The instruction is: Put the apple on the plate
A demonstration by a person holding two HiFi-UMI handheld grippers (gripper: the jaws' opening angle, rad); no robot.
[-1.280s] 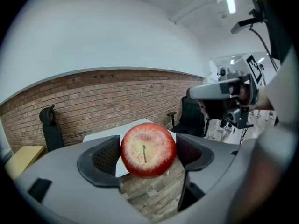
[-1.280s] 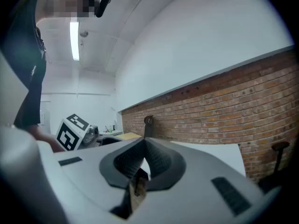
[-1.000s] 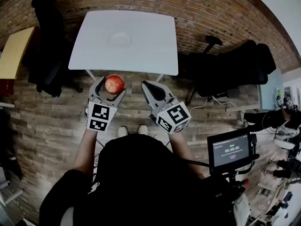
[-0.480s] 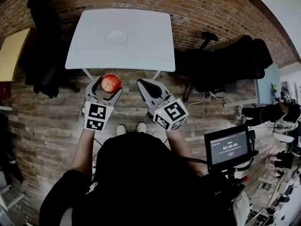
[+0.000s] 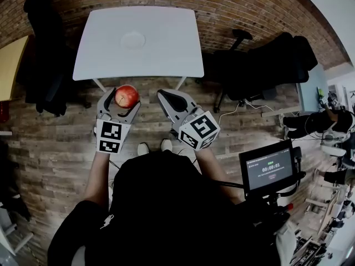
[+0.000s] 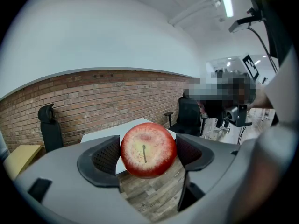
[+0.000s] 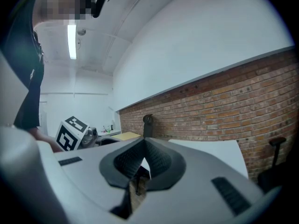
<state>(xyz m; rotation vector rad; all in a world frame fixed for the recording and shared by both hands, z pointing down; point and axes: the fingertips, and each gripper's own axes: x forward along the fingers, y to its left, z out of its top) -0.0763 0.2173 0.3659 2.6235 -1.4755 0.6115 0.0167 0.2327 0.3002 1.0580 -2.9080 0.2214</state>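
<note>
The wood-plank floor (image 5: 50, 143) fills most of the head view, and the white desk (image 5: 166, 49) stands against a brick wall ahead of the person. The desk carries only a pale plate (image 5: 133, 40) near its middle, hard to pick out against the white top. Short of the desk's near edge, over the floor, the left hand-held gripper (image 5: 122, 98) is clamped on the apple (image 6: 148, 149), with a ribbed pad pressing each side. The right hand-held gripper (image 7: 144, 158) hangs just beside it, its jaws closed together on nothing. By this layout the pick-up is done. What is left is the carry forward over the desk, the lowering onto the plate and the release. The apple is well apart from the plate. It is round and red, fading to yellowish around the dark stem, which faces the left gripper's camera, and the skin looks smooth on the side shown.
</note>
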